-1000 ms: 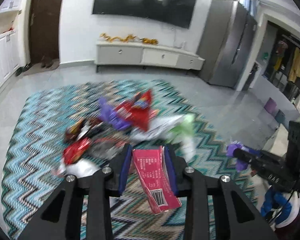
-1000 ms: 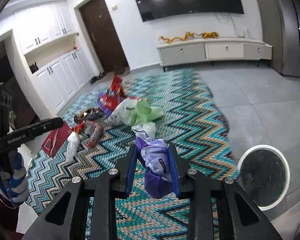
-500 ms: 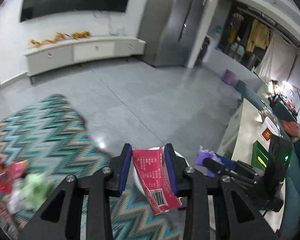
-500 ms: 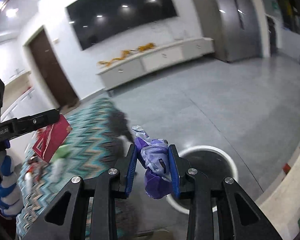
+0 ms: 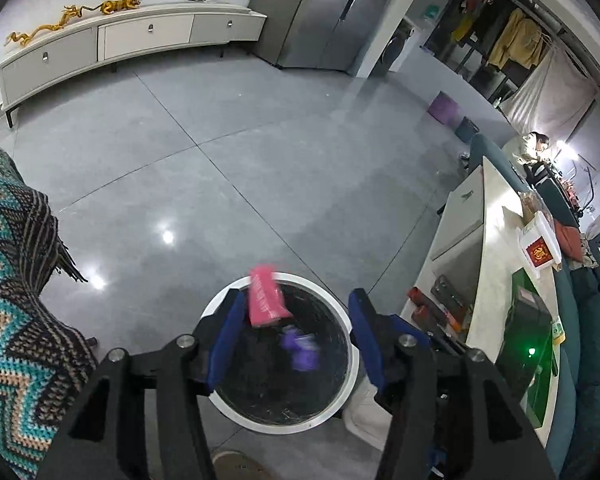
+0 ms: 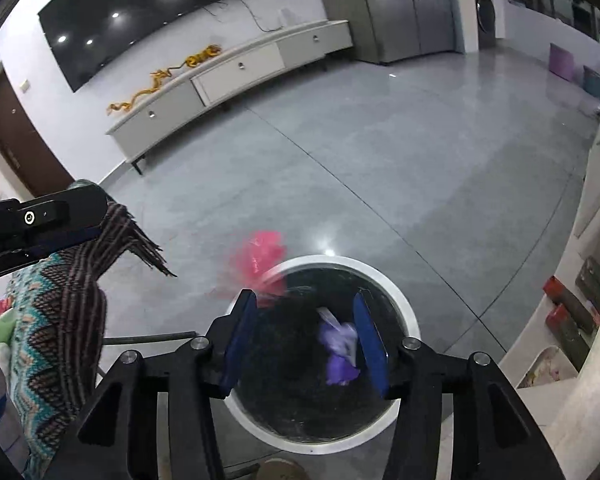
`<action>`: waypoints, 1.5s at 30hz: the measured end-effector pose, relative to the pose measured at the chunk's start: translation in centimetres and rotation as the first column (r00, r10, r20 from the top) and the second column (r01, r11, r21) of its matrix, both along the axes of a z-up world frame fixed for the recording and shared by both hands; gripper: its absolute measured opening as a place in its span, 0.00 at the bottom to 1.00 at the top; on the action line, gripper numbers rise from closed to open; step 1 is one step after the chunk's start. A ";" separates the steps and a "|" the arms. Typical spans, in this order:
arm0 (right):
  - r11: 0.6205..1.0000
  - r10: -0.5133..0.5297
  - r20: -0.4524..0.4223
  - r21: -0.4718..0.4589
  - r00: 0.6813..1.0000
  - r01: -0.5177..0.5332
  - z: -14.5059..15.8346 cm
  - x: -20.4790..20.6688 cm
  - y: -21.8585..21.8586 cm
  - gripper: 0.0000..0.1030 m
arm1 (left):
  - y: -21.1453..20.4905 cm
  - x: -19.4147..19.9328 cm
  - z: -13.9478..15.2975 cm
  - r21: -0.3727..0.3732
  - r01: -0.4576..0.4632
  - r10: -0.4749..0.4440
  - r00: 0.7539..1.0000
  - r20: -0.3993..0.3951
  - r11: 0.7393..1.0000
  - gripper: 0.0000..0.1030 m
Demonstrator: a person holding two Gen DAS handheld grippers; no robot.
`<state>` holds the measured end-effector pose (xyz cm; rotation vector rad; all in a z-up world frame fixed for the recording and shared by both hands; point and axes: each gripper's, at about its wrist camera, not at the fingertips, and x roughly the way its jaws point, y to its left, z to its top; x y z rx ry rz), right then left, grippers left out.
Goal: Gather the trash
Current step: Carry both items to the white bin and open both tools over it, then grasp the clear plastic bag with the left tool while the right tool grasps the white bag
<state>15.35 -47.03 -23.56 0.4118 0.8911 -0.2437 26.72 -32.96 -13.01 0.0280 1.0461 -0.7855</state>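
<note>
Left wrist view: your left gripper (image 5: pixel 296 334) hangs over the white-rimmed bin (image 5: pixel 352 344), tilted down so the drop lands in the dark mouth. Its jaws have just been opening and stand apart, pressing on nothing. The pink packet (image 5: pixel 265 295), blurred, falls at about 11 o'clock of the bin, close to the rim; the purple wrapper (image 5: pixel 300 347) is near the middle. The zigzag rug (image 5: pixel 16 300) lies at 9 o'clock.

Right wrist view: your right gripper (image 6: pixel 306 338) is likewise over the bin (image 6: pixel 400 300), its jaws also just opened and gripping nothing. The purple wrapper (image 6: pixel 340 350) drops beside the right pad, inside the mouth. The pink packet (image 6: pixel 260 264) crosses the rim at 10 o'clock and, I judge, may clip it.
</note>
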 end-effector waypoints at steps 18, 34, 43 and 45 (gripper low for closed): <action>0.994 0.076 0.134 -0.083 0.988 -0.065 8.8 -6.0 5.5 0.49 | 8.2 -8.8 7.3 0.058 -0.194 0.165 0.931 0.325 0.979 0.51; 0.955 0.262 0.291 -0.212 0.920 -0.205 20.1 -13.2 17.7 0.53 | 24.8 -19.1 14.2 -0.026 -0.465 0.410 0.750 0.519 0.885 0.71; 0.928 0.348 0.302 -0.245 0.887 -0.281 22.3 -14.3 22.8 0.53 | 31.0 -22.1 14.4 -0.068 -0.542 0.493 0.698 0.518 0.838 0.71; 0.917 0.376 0.301 -0.254 0.876 -0.307 22.6 -14.5 24.1 0.53 | 32.9 -22.3 14.0 -0.070 -0.568 0.518 0.685 0.512 0.820 0.71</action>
